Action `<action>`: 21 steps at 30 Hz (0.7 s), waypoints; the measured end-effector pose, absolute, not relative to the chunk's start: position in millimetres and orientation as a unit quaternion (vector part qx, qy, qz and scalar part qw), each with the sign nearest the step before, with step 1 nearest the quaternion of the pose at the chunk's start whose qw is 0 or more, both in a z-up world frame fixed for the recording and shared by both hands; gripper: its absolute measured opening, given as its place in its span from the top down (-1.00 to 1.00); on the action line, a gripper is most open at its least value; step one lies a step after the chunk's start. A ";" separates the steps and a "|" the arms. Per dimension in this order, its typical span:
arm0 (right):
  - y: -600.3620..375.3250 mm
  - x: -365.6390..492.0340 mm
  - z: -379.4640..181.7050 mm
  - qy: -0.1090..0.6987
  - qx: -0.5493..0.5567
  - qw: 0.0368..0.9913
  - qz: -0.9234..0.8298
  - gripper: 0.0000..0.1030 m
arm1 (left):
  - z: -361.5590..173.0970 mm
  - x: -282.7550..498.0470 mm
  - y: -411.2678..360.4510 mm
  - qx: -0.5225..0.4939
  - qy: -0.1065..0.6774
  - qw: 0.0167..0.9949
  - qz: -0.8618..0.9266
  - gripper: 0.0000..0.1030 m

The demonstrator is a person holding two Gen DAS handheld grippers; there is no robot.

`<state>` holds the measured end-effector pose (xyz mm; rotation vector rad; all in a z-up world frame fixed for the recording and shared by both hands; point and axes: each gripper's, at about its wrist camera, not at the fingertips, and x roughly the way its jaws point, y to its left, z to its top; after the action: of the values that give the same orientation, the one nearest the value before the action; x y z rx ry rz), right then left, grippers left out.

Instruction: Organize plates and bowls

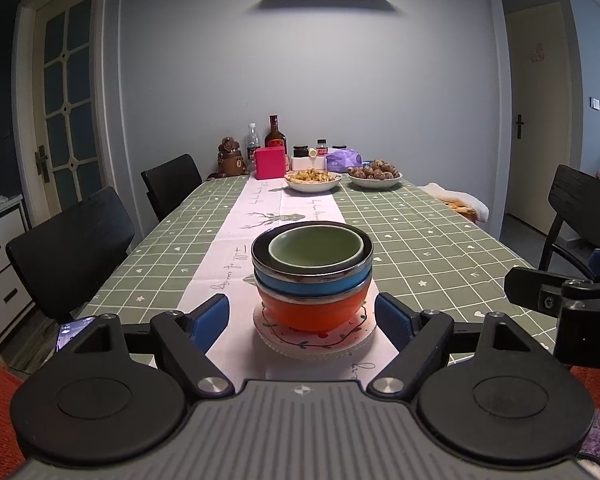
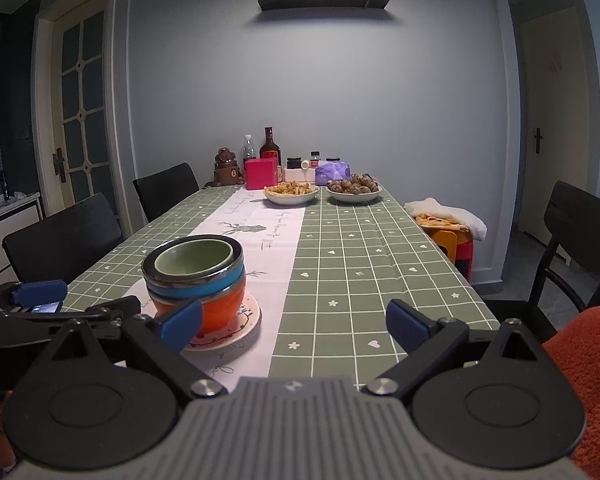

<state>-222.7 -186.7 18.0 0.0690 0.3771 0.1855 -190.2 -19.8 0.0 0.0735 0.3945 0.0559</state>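
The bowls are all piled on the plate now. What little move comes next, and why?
Probably draw the left hand-held gripper straight back. Its jaws are open on either side of the orange bowl, touching nothing, and the green bowl and blue bowl sit nested on it over the plate, so the pile looks finished.

Orange bowl [image 2: 220, 308]: near side hidden behind the right claw's left fingertip [image 2: 180, 322]. Plate [image 1: 312, 340] beneath the stack: middle covered by bowls. Jars [image 1: 301, 151] far ahead of the left claw: labels too small to read. Phone [image 1: 74, 330] left of that claw: partly hidden, screen illegible.
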 end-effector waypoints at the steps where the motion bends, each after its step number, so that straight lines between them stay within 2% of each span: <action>1: -186.3 -223.5 18.3 0.186 0.034 0.978 0.093 -0.87 | -0.2 -188.3 -20.0 0.035 0.197 0.979 0.029 -0.87; 21: -191.9 -221.8 17.3 0.189 0.050 0.976 0.093 -0.87 | 1.2 -188.1 -20.8 0.041 0.199 0.979 0.033 -0.87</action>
<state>-221.8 -191.9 17.3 0.1014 0.3800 0.1882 -188.1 -20.8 1.2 0.0819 0.4012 0.0670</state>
